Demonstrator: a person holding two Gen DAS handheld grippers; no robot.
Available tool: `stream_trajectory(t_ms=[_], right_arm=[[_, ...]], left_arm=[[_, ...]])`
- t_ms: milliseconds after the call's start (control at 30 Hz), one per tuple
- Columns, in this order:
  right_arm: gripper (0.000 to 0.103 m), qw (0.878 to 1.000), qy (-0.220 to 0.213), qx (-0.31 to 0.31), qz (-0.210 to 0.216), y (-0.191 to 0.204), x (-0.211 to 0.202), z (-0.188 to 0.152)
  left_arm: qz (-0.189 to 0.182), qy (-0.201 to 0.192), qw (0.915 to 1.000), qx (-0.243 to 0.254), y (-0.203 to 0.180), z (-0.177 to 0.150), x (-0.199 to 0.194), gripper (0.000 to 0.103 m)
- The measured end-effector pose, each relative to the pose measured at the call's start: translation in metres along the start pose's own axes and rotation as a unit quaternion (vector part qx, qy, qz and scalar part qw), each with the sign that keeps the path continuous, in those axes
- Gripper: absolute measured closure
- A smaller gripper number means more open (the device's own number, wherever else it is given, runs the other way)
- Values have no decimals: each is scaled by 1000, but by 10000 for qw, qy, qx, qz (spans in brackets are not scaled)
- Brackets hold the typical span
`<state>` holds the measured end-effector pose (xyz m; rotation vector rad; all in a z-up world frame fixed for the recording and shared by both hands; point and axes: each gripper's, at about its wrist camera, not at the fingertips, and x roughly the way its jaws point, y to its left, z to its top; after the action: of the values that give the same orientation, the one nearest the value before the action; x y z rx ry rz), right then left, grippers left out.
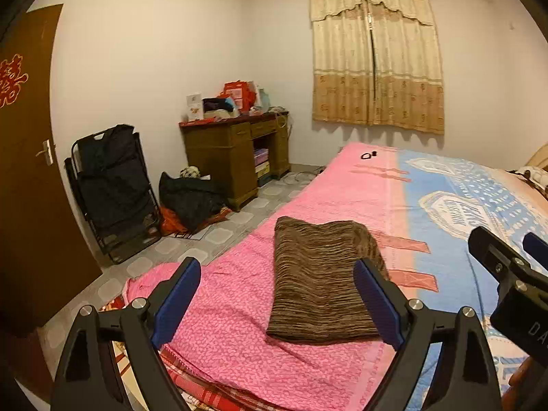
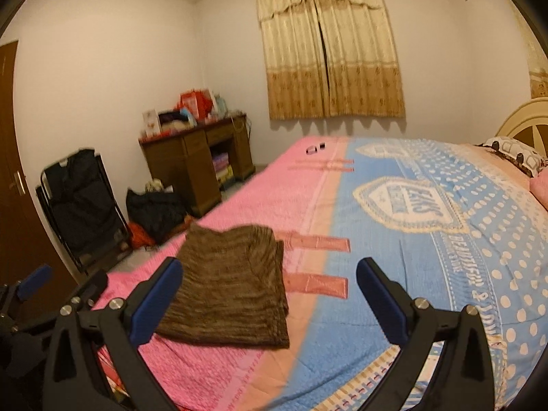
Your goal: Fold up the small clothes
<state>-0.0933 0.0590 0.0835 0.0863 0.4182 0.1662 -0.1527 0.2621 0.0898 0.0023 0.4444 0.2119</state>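
Observation:
A brown striped knitted garment (image 1: 320, 282) lies folded into a flat rectangle on the pink part of the bed cover (image 1: 239, 308). It also shows in the right wrist view (image 2: 229, 287). My left gripper (image 1: 277, 303) is open and empty, held above the bed just in front of the garment's near edge. My right gripper (image 2: 270, 303) is open and empty, to the right of the garment; its black body shows at the right edge of the left wrist view (image 1: 507, 274). Neither gripper touches the cloth.
The bed cover is pink on the left and blue with white dots on the right (image 2: 445, 239). Small dark items (image 1: 368, 154) lie at the bed's far end. A wooden desk (image 1: 236, 150), a black folding chair (image 1: 109, 188) and a dark bag (image 1: 191, 198) stand left of the bed.

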Motion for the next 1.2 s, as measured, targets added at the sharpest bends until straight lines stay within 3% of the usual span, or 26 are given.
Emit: stream_trajectory(t_ms=[267, 567, 1200], right_arm=[[0, 9993, -367, -7, 105, -2, -15, -3], [0, 9981, -544, 241, 171, -13, -20, -6], [0, 9979, -456, 426, 169, -24, -18, -10]], left_arm=[[-60, -211, 9995, 225, -10, 4, -15, 12], [-66, -180, 9997, 143, -10, 4, -12, 12], [104, -74, 9999, 110, -7, 2, -4, 12]])
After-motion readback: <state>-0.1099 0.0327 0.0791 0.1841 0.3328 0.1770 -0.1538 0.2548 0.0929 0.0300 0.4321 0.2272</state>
